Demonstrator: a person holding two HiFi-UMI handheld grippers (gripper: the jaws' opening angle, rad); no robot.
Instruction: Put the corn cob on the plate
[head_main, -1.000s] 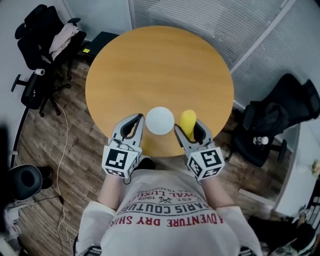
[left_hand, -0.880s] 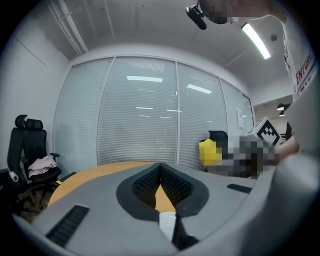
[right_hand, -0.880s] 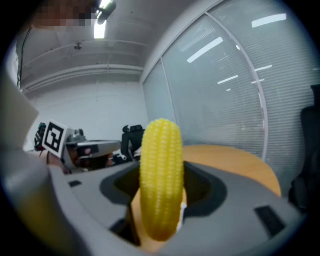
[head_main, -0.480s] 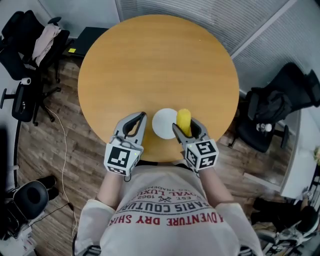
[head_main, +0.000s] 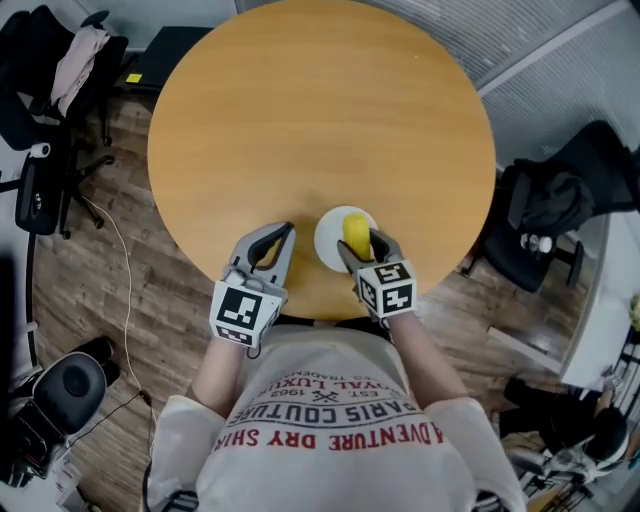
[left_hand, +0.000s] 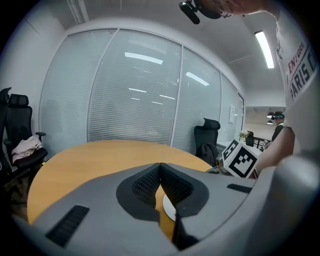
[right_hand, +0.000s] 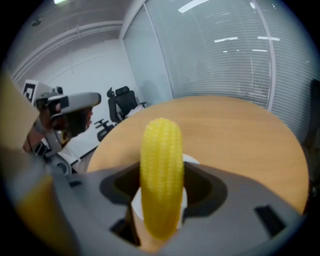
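Over the white plate (head_main: 327, 241), at the table's 6 o'clock edge nearest the person, the yellow corn cob (head_main: 355, 232) is clamped between the jaws of the right gripper (head_main: 360, 246). In the right gripper view the cob (right_hand: 161, 175) stands lengthwise between the two jaws, its rounded tip pointing away toward 12 o'clock, with the plate (right_hand: 192, 161) showing white just behind and under it. Whether the cob touches the plate cannot be told — its near end is sunk between the jaws.

From the head view the right forearm reaches forward from the torso, the marker cube close to the body, the jaws leaning slightly toward 11 o'clock. The left gripper (head_main: 278, 240) lies at the plate's 9 o'clock, just beside it, over the round wooden table (head_main: 320, 120) and pointing toward 1 o'clock. Its jaws are pressed together with nothing between them; in its own view the left gripper (left_hand: 160, 167) shows its tips meeting, and only a sliver of the plate (left_hand: 169, 207) peeks through the gap below.

Much of the plate is covered by the cob and the right jaws. Black office chairs stand at 9 o'clock (head_main: 40, 90) and 3 o'clock (head_main: 560, 210) of the table — both cut off by the frame.
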